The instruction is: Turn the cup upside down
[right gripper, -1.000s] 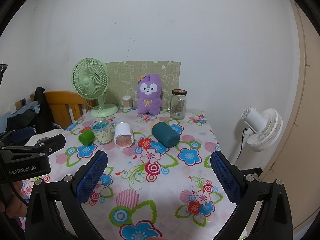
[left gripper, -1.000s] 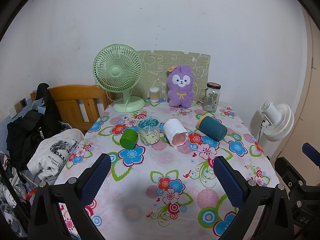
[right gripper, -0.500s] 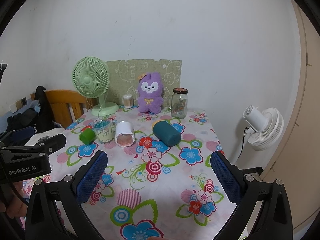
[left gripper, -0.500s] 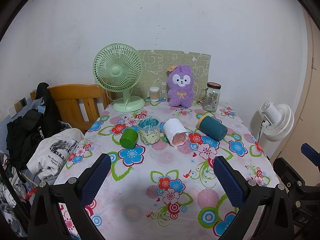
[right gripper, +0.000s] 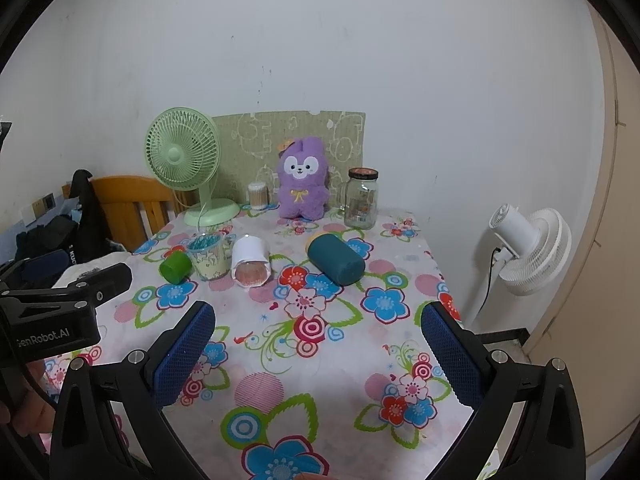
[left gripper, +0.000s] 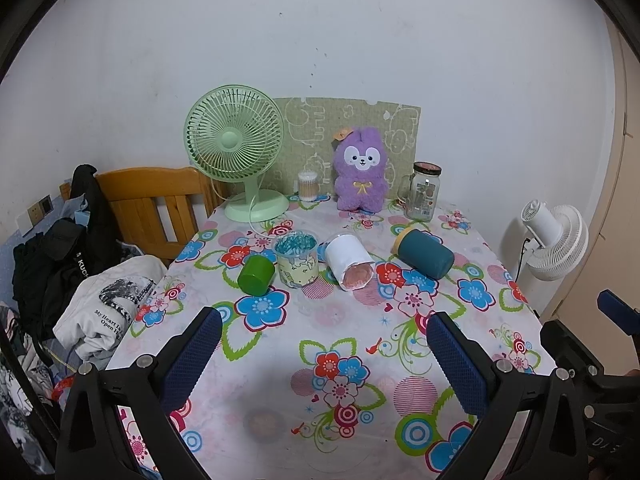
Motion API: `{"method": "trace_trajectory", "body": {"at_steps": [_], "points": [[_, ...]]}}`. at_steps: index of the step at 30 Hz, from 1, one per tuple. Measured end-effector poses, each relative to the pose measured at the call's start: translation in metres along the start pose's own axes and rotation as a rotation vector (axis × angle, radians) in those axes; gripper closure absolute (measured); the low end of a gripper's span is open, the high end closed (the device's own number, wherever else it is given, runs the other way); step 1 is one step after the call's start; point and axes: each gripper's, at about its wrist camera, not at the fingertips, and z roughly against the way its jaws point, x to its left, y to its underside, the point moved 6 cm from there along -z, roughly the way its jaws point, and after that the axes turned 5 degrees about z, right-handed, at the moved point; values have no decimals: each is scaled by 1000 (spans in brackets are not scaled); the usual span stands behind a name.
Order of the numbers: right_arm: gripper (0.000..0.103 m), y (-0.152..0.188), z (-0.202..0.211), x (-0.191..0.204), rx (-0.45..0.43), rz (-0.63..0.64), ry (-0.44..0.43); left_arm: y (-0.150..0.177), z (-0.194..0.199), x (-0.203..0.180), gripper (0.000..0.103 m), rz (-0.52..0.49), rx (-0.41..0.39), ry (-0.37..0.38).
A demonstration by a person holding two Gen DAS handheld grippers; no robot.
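- The left gripper (left gripper: 322, 346) hangs over the near end of the table, its blue-padded fingers (left gripper: 192, 354) spread wide with nothing between them; the right gripper (right gripper: 318, 344) is spread the same way and just as empty.
- The table (left gripper: 352, 420), under a flowered cloth, runs ahead of both grippers to the wall.
- Far ahead, at the back, stand a green desk fan (left gripper: 236, 148), a purple plush rabbit (left gripper: 360, 172) and a glass jar (left gripper: 424, 192).
- Ahead of both grippers, well apart from the fingers, four cups form a row across the table.
- The teal cup (left gripper: 424, 252) lies on its side to the right, the white cup (left gripper: 350, 260) on its side with its pinkish mouth facing the grippers.
- The patterned cup (left gripper: 298, 258) stands upright, and the small green cup (left gripper: 256, 274) lies tipped just beside it on the left.
- Only the left wrist view shows the pile of clothes (left gripper: 104, 300) at the left of the table and the tip of the other tool at its right edge.
- Only the right wrist view shows the left tool's black body, lettered "GenRobot.AI", with a bit of hand (right gripper: 30, 416) under it, cut off by the frame.
- The white standing fan (right gripper: 528, 248) sits off the table to the right; its base is hidden behind the table edge.
- What fills the patterned cup is too small to make out.
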Motion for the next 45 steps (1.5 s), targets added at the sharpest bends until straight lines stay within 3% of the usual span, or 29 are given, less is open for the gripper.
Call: {"method": "trace_trajectory", "body": {"at_steps": [20, 27, 33, 45], "points": [[0, 1, -5, 3, 11, 8, -11, 3, -1, 0, 0, 5, 10, 0], [0, -2, -23, -3, 40, 17, -16, 5, -22, 3, 0, 4, 40, -16], [0, -14, -60, -10, 68, 62, -6, 0, -53, 6, 0, 35, 89, -15], [0, -24, -173, -45, 248, 67, -69, -21, -127, -24, 0, -24, 157, 9]]}}
